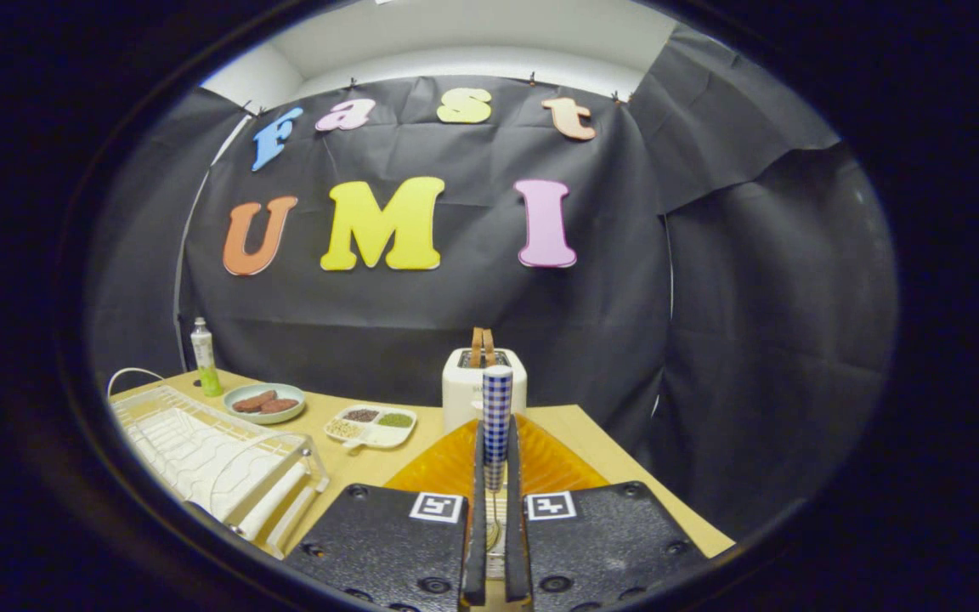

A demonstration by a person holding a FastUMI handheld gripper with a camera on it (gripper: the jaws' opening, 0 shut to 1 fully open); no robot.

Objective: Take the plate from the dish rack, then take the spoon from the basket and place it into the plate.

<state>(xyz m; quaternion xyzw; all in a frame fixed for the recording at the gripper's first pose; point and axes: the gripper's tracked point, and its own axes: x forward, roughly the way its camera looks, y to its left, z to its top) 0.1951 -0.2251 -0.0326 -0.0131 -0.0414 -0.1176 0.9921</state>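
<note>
My gripper (496,459) is shut on a spoon (496,404) with a blue-and-white checked handle. The handle stands up between the two fingers and its tip rises past the fingertips; the spoon's bowl hangs low between them. Directly under and just ahead of the fingers lies an amber ribbed plate (443,466) on the wooden table. The white wire dish rack (200,450) stands to the left of the fingers, with no plate in it.
A white toaster (466,393) with two slices of bread stands just beyond the plate. Farther left are a divided snack tray (370,425), a pale dish with sausages (264,402) and a green-and-white bottle (204,357). The table's edge (668,501) runs off to the right.
</note>
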